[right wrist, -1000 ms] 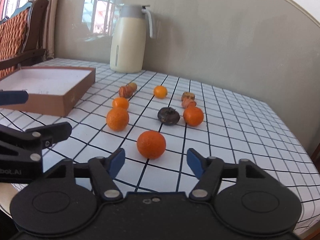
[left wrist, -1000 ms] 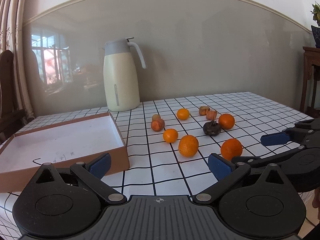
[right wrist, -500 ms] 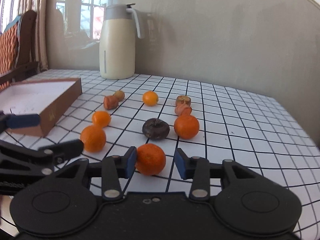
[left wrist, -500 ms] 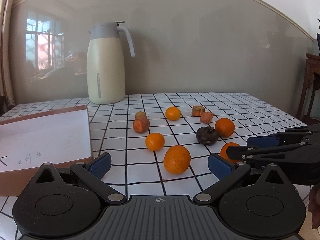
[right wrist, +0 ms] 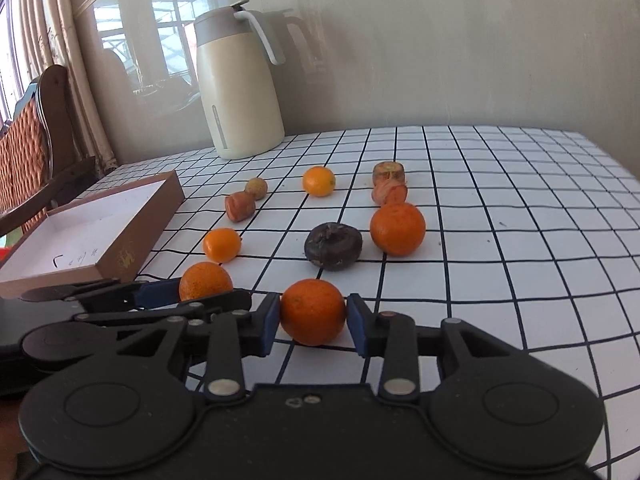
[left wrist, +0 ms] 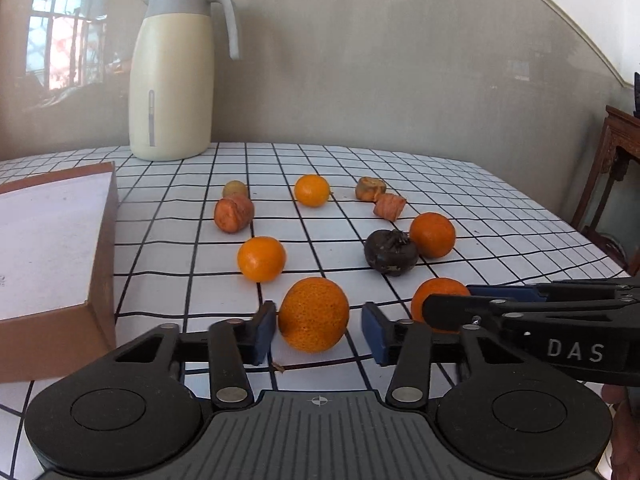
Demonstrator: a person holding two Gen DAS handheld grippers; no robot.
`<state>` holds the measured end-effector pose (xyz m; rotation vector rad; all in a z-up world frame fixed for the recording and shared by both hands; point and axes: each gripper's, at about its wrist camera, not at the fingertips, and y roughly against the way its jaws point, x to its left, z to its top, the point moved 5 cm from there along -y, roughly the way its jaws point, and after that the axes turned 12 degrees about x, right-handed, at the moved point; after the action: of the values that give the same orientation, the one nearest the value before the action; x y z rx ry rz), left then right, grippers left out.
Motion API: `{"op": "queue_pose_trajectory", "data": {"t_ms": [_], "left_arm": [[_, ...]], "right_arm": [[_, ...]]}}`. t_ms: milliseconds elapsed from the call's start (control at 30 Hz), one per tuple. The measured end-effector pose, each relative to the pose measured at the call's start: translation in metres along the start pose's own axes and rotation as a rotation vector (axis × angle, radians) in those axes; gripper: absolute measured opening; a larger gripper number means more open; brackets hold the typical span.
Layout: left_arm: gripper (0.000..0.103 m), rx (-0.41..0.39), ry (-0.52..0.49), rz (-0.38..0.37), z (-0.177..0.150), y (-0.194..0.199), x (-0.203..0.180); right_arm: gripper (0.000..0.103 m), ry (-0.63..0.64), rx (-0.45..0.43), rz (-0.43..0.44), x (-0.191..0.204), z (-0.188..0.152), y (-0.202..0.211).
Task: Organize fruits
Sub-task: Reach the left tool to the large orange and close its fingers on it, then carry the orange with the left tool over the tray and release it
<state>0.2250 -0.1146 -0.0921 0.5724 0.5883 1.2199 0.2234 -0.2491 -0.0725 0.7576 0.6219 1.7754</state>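
Observation:
Several oranges, a dark wrinkled fruit (left wrist: 391, 252) and some small reddish-brown pieces lie on the checked tablecloth. My left gripper (left wrist: 320, 332) has a large orange (left wrist: 313, 314) between its blue pads. Its jaws are closing: the left pad touches the peel, and a gap shows at the right pad. My right gripper (right wrist: 314, 320) is closing too, with both pads against another orange (right wrist: 313, 312) that rests on the cloth. That gripper (left wrist: 448, 300) reaches in from the right in the left wrist view. An open brown box (left wrist: 102, 264) with a white inside sits at the left.
A cream jug (left wrist: 172, 88) stands at the back near the wall. A wooden chair (right wrist: 36, 132) is beyond the table's left end, and a dark wooden stand (left wrist: 616, 168) beyond its right. Loose fruit lies just ahead of both grippers.
Both grippers moved forward over the table. The left jaws went from wide open to narrow around the large orange. The right jaws closed onto the nearer orange.

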Motion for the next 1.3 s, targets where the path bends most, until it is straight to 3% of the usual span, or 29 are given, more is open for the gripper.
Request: {"op": "queue_pose_trajectory", "data": {"t_ms": [100,533,767,1000,1300], "left_arm": [[0.037,0.002,-0.004,0.004,0.000,0.000,-0.001],[0.037,-0.014,-0.024,0.012,-0.008,0.015,0.001],[0.037,-0.078,-0.031,0.022,-0.010,0.049,0.012],[0.037,-0.143,-0.017,0.081,-0.013,0.095,0.040],[0.037,-0.165,0.038,0.166,-0.033,0.132,0.086]], "right_arm": [[0.028,-0.001,0.028,0.003,0.000,-0.003,-0.006],[0.027,0.076,-0.010,-0.101,0.011,-0.006,0.000],[0.027,0.092,-0.089,-0.092,0.028,-0.008,0.023],[0.027,0.113,-0.178,-0.059,0.054,-0.004,0.043],[0.027,0.169,-0.220,0.012,0.103,-0.001,0.043]]}}
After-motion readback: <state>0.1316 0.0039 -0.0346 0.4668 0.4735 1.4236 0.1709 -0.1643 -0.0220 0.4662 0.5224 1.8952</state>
